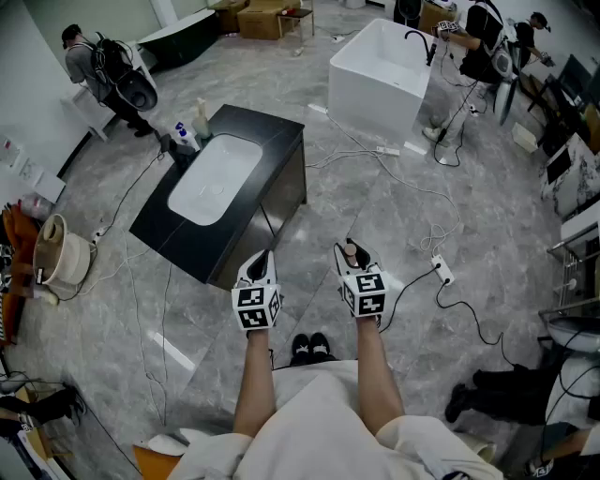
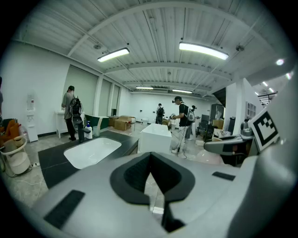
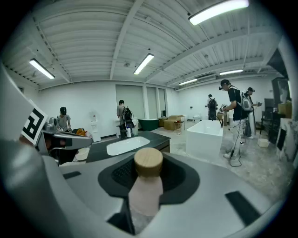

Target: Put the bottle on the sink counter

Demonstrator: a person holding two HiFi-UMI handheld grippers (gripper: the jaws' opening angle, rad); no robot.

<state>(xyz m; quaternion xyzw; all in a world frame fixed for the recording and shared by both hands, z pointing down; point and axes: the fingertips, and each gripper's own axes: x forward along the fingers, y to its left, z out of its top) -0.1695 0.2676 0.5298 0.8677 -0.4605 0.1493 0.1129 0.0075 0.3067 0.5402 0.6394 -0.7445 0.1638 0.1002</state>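
Floor tiles (image 1: 375, 178) in a grey marble pattern fill the large white-walled room, crossed by loose cables (image 1: 424, 193) that run to a power strip (image 1: 442, 270) at centre right. Left of centre in the head view stands the black sink counter (image 1: 277, 141) with a white basin (image 1: 214, 180) sunk in its top; a pump bottle (image 1: 185, 136) stands at the counter's far upper-left end. A white freestanding bathtub (image 1: 380, 80) sits at upper centre, cardboard boxes (image 1: 262, 19) at the top edge, and a person with a backpack (image 1: 98, 61) at upper left. Long strip lights (image 2: 203, 50) hang under the ribbed ceiling.

At lower centre, the left gripper (image 1: 262, 256) has its jaws together with nothing between them. The right gripper (image 1: 354, 249) is clamped on the bottle (image 3: 146, 186), pale pink with a round tan cap, held over the floor well apart from the sink counter.
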